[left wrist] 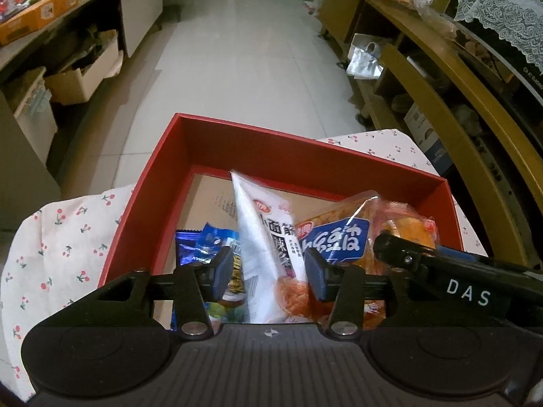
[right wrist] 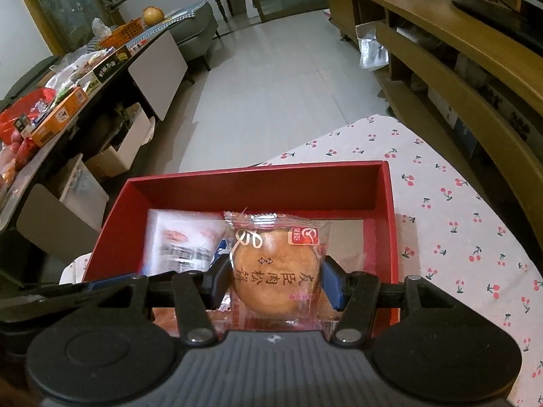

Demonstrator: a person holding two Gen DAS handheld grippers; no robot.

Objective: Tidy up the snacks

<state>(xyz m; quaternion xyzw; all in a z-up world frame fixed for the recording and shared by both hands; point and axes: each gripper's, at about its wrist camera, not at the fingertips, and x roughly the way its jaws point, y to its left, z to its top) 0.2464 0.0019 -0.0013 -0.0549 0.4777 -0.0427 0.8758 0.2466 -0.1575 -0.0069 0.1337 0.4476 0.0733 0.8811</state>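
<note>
Right claw (right wrist: 275, 283) is clamped on a wrapped pastry (right wrist: 275, 271) over the red box (right wrist: 258, 173); left claw (left wrist: 268, 273) is parted around the white packet (left wrist: 268, 237), several snacks already boxed.

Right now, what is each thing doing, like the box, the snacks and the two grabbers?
Red box: open, partly filled.
Left gripper: jaws open around the white packet.
White packet: standing on end in the box, not squeezed.
Right gripper: jaws shut on the round pastry.
Round pastry: wrapped, held over the box.
Blue packet: lying in the box.
Orange packet: lying in the box.
</note>
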